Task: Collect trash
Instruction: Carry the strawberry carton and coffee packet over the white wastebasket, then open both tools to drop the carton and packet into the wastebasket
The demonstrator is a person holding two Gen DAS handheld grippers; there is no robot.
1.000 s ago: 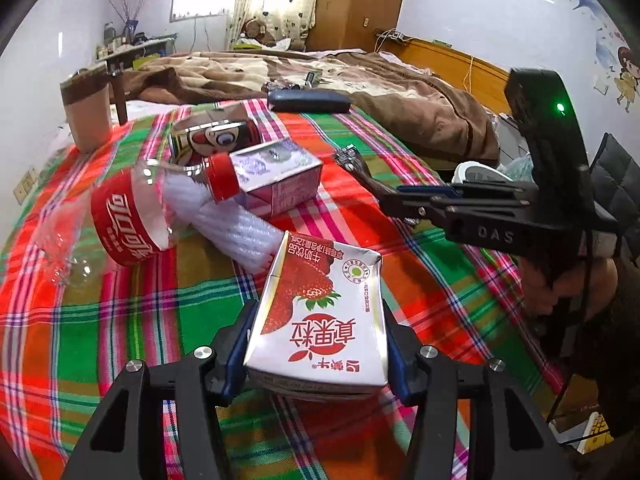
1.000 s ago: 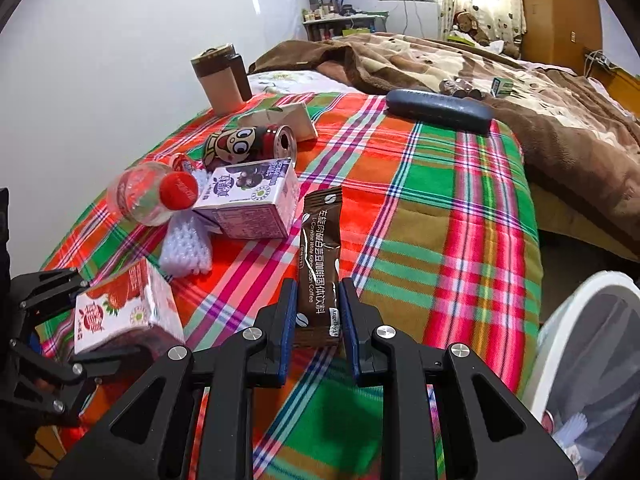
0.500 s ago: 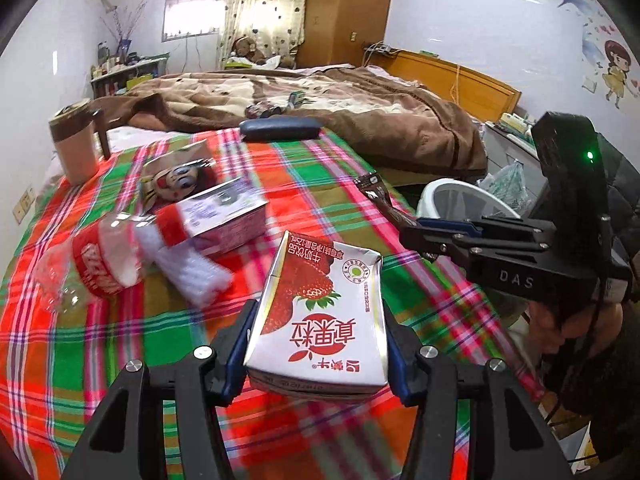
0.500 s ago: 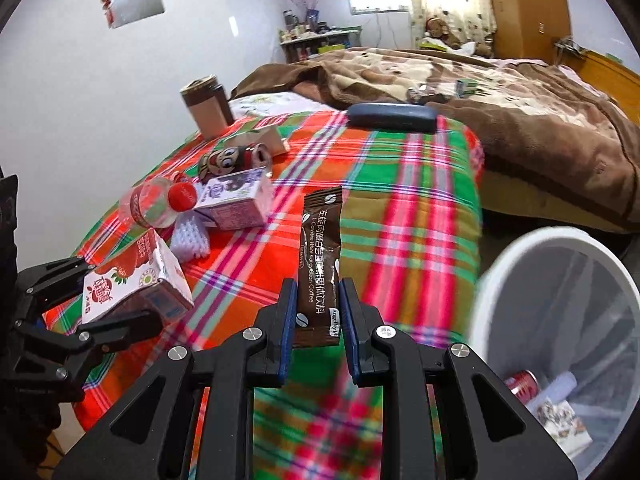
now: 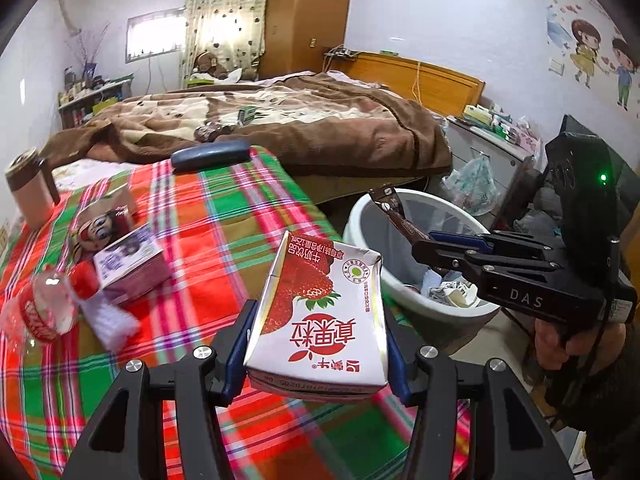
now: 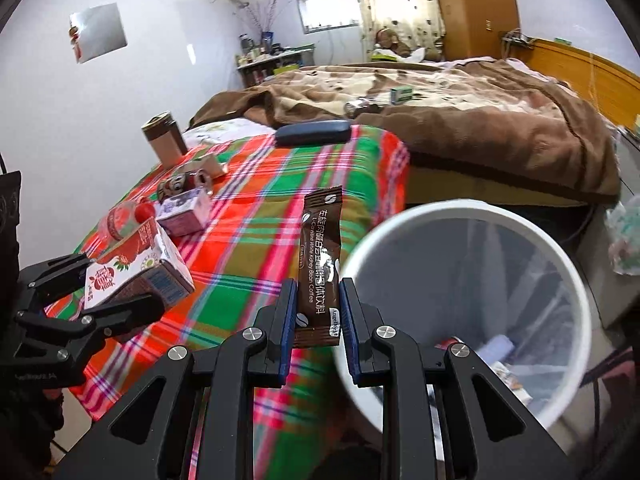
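**Both grippers loaded, carried beside the bin**

The left gripper (image 5: 316, 344) clamped a strawberry milk carton (image 5: 320, 312) between its blue pads, the carton held upright above the plaid cloth (image 5: 224, 240) near the cloth's edge. The right gripper (image 6: 318, 320) clamped the lower end of a brown coffee sachet (image 6: 319, 256), which stood upright between the pads. In the left wrist view the sachet (image 5: 394, 216) projected over the rim of the white bin (image 5: 420, 300). In the right wrist view the bin (image 6: 568, 280) stood just beside the cloth-covered surface, with loose trash at its bottom. A hand (image 5: 576, 344) held the right gripper's grip.

Farther back on the cloth lay the remaining trash, grouped together: a purple carton (image 5: 132, 268), a clear bottle with a red label (image 5: 44, 312) touching a white ribbed item (image 5: 114, 320), and a cartoon-printed can (image 5: 100, 228). Behind these stood a brown cup (image 5: 28, 188), upright. A dark flat case (image 5: 210, 154) lay at the far edge of the cloth. Beyond it, a brown blanket (image 5: 320, 120) covered a bed.
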